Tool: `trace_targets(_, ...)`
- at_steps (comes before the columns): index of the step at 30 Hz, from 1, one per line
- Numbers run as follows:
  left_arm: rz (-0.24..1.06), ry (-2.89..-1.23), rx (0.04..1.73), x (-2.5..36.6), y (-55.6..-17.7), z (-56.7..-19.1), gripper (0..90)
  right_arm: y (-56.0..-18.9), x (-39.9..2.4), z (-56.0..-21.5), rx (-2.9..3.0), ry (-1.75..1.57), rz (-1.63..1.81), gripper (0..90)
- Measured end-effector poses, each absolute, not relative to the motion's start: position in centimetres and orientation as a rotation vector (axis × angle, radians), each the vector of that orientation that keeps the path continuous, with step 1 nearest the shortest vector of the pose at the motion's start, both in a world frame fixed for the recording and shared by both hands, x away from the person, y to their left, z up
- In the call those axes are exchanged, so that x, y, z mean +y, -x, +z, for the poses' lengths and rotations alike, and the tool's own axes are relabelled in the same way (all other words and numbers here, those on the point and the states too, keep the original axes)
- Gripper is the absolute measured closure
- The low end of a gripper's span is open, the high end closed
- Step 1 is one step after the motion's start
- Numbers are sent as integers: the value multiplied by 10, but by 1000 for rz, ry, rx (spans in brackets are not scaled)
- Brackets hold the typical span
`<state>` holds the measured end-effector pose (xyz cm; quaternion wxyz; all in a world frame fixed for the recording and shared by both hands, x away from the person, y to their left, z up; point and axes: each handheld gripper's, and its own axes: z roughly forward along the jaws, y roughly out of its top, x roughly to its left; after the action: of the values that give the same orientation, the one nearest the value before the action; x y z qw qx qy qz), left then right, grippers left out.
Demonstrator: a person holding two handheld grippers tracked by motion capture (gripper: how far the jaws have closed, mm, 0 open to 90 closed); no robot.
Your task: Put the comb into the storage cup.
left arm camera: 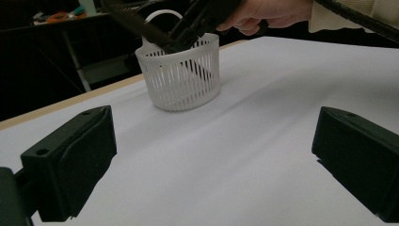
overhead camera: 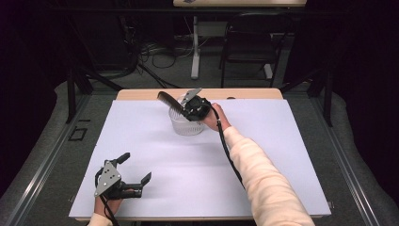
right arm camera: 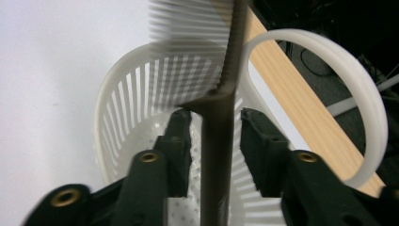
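Since the comb (overhead camera: 168, 100) is a long skinny thing, it makes sense that it's going into the white slotted basket (overhead camera: 186, 123) handle-first and tilted, so the toothed end pokes out up and to the left over the rim. Right hand-held gripper (overhead camera: 184, 109) is at the basket's mouth, over at the far side of the counter (overhead camera: 282, 141). From the right gripper view its jaws stand on either side of the comb's handle with a gap on both sides, so I'd call that let go, not pinching. Looks to me like the comb is resting on the basket by itself now.

Basket's a little round one with a loop handle; I can't make out anything else inside it.

Left hand-held gripper (overhead camera: 135, 170) sits at the near left corner, jaws wide apart, nothing between them.
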<state>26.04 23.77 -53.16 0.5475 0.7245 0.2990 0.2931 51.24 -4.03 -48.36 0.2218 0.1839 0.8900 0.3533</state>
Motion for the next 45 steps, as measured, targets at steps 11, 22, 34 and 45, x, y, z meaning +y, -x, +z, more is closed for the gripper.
trace_targets(11,700,-1724,704,236,-260,-532,2,-497,-56,-463,2470,-618,949,213)
trace_targets(22,703,-1724,707,236,-260,-532,2,-487,-80,-441,2489,-687,965,51)
trace_targets(34,703,-1727,708,236,-261,-532,2,-472,-107,-432,2492,-736,996,0)
trace_targets(45,705,-1732,711,235,-261,-533,2,-456,-130,-431,2491,-770,1015,0)
